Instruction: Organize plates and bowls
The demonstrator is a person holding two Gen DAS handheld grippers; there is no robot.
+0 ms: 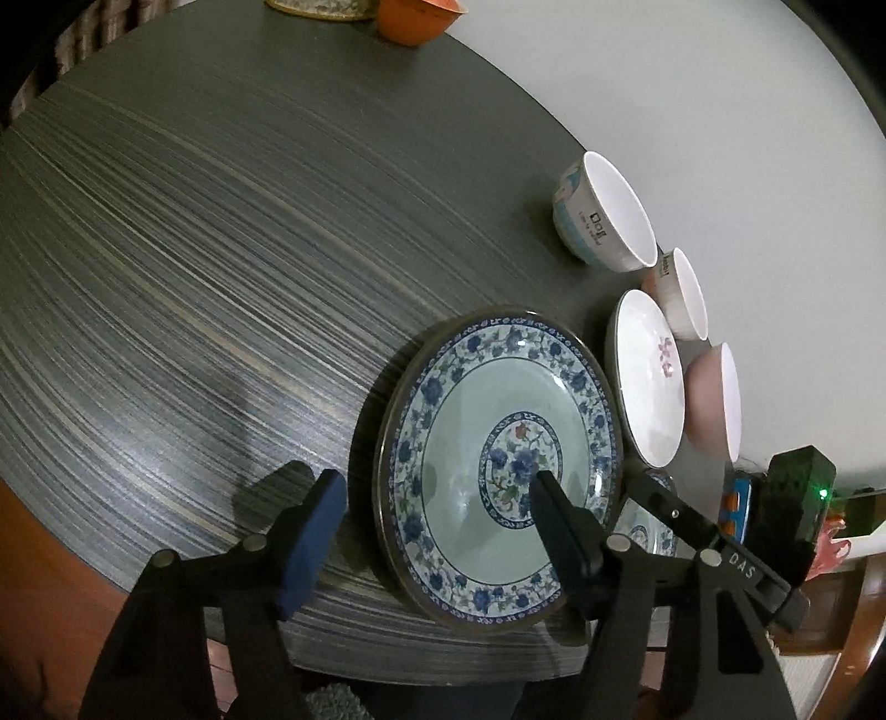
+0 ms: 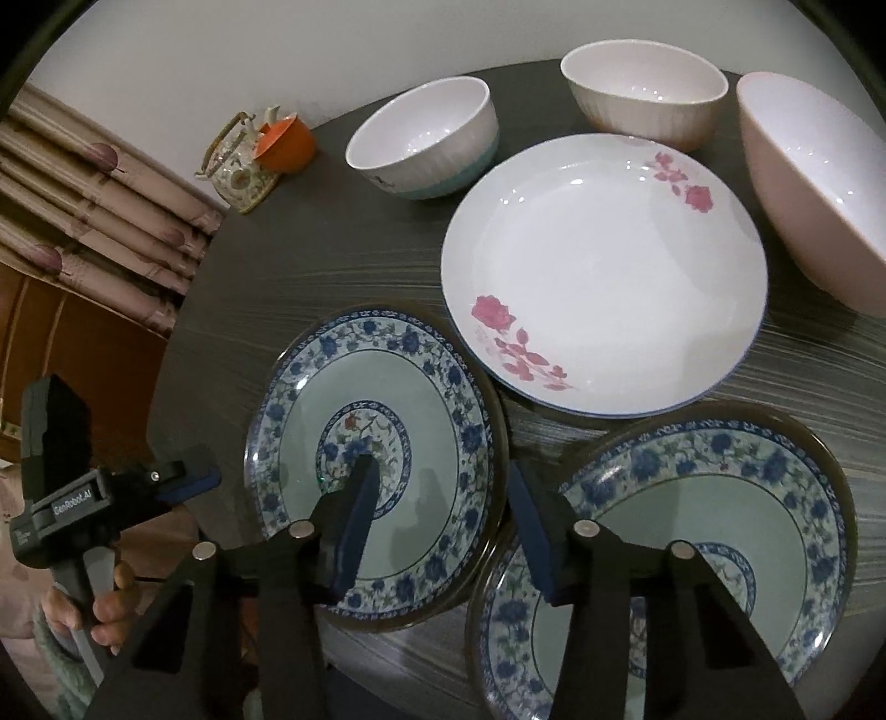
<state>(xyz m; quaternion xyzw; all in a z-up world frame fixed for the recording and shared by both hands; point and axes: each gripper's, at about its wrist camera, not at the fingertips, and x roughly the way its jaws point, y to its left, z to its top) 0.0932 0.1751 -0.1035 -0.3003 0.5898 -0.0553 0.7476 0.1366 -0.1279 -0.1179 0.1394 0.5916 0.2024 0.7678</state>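
Note:
A blue floral plate (image 1: pixel 493 465) lies near the table's front edge; it also shows in the right wrist view (image 2: pixel 382 421). A second blue floral plate (image 2: pixel 692 548) lies to its right. A white plate with pink roses (image 2: pixel 603 277) sits behind them. Three bowls stand at the back: a white and teal one (image 2: pixel 426 138), a cream one (image 2: pixel 645 94) and a pink one (image 2: pixel 819 194). My left gripper (image 1: pixel 437 498) is open, its jaws either side of the first plate's left rim. My right gripper (image 2: pixel 443 498) is open over the gap between the two blue plates.
A dark striped round table (image 1: pixel 194 249) holds everything. A floral teapot (image 2: pixel 238 166) and an orange cup (image 2: pixel 288 144) stand at the far left edge. Curtains (image 2: pixel 94 205) hang beyond the table on the left. A white wall (image 2: pixel 332 44) is behind.

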